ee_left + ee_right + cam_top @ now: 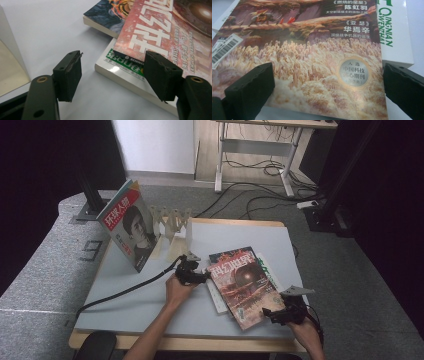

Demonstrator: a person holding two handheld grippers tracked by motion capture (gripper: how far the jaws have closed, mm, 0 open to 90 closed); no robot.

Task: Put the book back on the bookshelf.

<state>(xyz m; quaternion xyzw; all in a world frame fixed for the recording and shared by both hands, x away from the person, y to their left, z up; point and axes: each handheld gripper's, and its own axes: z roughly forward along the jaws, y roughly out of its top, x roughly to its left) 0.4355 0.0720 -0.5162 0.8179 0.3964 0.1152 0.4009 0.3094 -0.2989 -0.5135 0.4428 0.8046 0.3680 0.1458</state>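
So the job looks like putting mags away in the white rack (pixel 172 227) at the far left part of the desk (pixel 130 310). One mag with a face (pixel 131 231) stands there already, leaning at the rack's left end. The red mag (pixel 243 282) lies flat on top of a small pile near the right front of the desk, w/ a white book (pixel 218 301) under it and a dark-cover book (pixel 107 13) peeking out at the far side.

Left gripper (pixel 191 272) sits low at the pile's left edge. Its jaws are spread, w/ nothing between them; in the left gripper view, the red mag's corner lies just by one pad. Right gripper (pixel 282 312) is at the red mag's near corner, by the desk's front edge. Its jaws are spread wide too, w/ the cover between them in the right gripper view, but not pinched.

My guess: this is the reach-and-grab step. Next, one gripper needs to slip a jaw under the red mag's edge & squeeze only that one, not the white book below.

In the way: the pile is messy and skewed, so the thin cover may slide or bend. Rack slots are narrow, and the leaning mag takes up the left end.
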